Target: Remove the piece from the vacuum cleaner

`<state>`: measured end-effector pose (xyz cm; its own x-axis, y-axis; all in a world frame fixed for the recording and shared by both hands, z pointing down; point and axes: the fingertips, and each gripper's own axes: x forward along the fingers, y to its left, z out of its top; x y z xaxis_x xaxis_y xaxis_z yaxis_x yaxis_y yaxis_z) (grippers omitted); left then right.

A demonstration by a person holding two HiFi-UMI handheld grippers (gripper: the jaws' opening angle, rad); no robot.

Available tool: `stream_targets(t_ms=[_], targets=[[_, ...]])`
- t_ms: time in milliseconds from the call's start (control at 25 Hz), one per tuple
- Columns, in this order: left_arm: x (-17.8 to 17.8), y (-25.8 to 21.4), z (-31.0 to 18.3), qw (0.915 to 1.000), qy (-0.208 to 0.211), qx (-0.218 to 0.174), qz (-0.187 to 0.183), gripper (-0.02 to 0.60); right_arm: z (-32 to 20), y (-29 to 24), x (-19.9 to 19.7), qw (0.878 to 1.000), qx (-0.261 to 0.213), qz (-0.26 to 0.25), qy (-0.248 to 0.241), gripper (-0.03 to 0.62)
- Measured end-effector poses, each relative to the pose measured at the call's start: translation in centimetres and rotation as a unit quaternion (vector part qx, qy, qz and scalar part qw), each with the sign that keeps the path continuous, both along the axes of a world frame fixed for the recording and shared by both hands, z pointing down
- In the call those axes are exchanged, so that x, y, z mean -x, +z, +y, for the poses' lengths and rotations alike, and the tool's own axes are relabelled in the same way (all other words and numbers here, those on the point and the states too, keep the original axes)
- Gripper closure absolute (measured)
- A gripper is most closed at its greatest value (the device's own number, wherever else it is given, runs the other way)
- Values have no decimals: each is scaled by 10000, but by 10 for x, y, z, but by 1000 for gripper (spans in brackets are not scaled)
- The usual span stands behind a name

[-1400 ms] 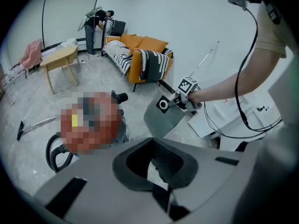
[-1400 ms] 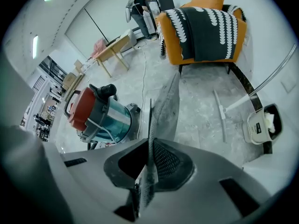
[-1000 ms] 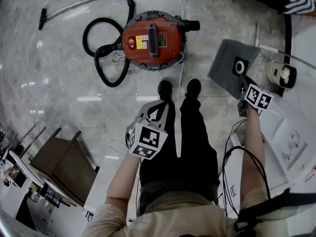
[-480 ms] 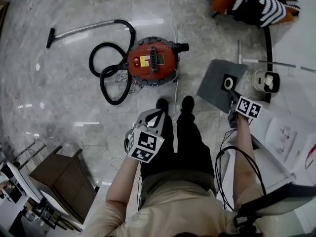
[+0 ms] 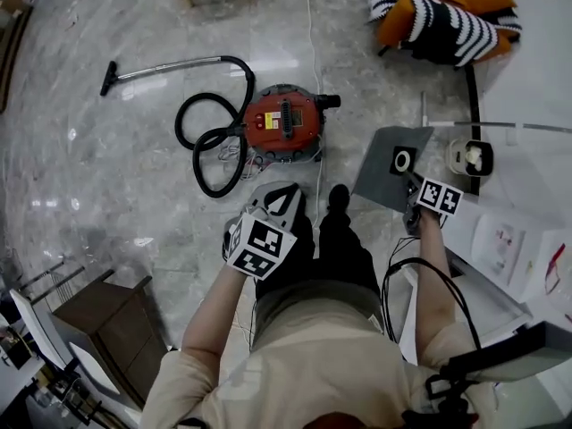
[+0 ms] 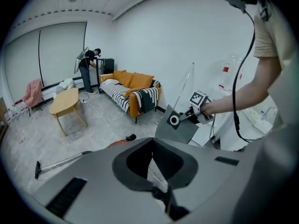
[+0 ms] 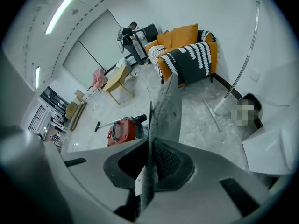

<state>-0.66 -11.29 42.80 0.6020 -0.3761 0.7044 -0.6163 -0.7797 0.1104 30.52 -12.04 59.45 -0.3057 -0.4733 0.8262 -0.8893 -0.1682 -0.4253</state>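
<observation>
The red vacuum cleaner (image 5: 284, 123) stands on the marble floor, its black hose (image 5: 210, 137) coiled at its left and the wand (image 5: 165, 65) lying beyond. My right gripper (image 5: 413, 184) is shut on the edge of a flat grey dust bag (image 5: 384, 181) with a white ring collar (image 5: 403, 160), held in the air to the right of the vacuum cleaner. In the right gripper view the bag (image 7: 166, 111) stands edge-on between the jaws of the gripper (image 7: 150, 146). My left gripper (image 5: 284, 195) hangs over the floor in front of the person's legs, shut and empty (image 6: 152, 141).
An orange sofa with a striped blanket (image 5: 442, 12) stands at the far right. A small white appliance (image 5: 471, 156) and a white table with papers (image 5: 509, 239) are to the right. A wooden cabinet (image 5: 98, 320) sits near left. A wooden table (image 6: 67, 104) and a person (image 6: 88, 69) are farther off.
Both grippers have risen, the right one carrying the grey bag up with it. The vacuum cleaner and floor now look farther below, and more of the sofa shows.
</observation>
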Motion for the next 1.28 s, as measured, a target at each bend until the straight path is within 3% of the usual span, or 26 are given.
stream_targets(t_ms=[320,560,880,1120,1280], targets=[[8,-6,14,9998,165,41,-94,586,13,-2,14,9970,-66,-613,463,563],[5,-8,18,9994,320,44,-135,586,27,-7,24,9965,-23,-701,454,563],[7,-37,0,9986,413,-302,-139,586,36,-41,37,9964,-160,-764,317,563],[9,-50,2,9987,344,-364,-137,586,44,-65,31,9894,-387,-1147,805,563],[14,-59,3,9987,294,-416,-85,586,41,-91,37,9845,-688,-1401,803,563]])
